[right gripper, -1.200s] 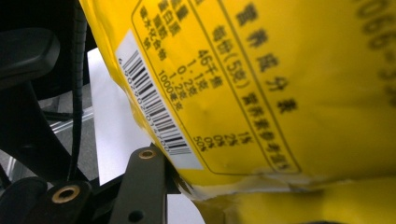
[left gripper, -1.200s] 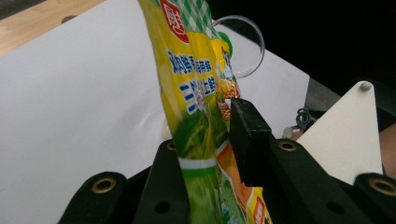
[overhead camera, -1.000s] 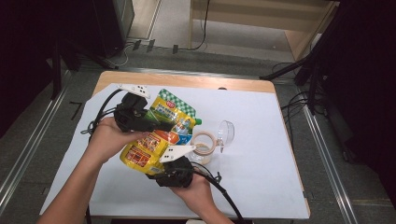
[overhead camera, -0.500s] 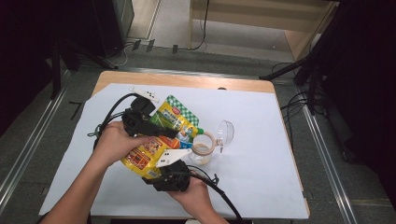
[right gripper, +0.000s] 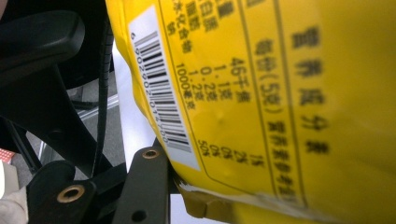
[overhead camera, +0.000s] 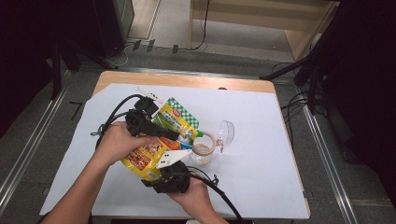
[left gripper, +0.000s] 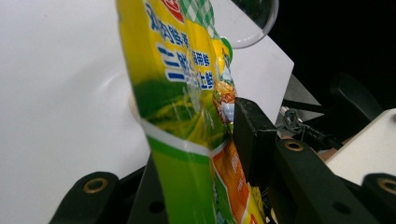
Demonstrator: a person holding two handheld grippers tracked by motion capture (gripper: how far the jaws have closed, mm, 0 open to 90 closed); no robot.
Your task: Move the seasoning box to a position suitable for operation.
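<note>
High view, pouch: your yellow-and-green pouch (overhead camera: 159, 140) sits tilted above the middle of the white sheet (overhead camera: 261, 154), spout end just beside the glass jar (overhead camera: 203, 151).
High view, left gripper (overhead camera: 175, 136): you hold it from the left, clamped across the pouch's upper part; its jaws have just eased a little wider with the pouch between them.
High view, right gripper (overhead camera: 173, 168): you hold it from the near side, against the pouch's lower edge.
High view, room: open sheet lies right of the jar lid (overhead camera: 226, 133) and along the left; the near edge is close behind your right hand (overhead camera: 194, 196).
Left gripper view: the jaws pinch the pouch (left gripper: 187, 116) edge-on.
Right gripper view: the pouch's barcode side (right gripper: 261, 102) presses between the jaws, its bottom seam at their base.
</note>
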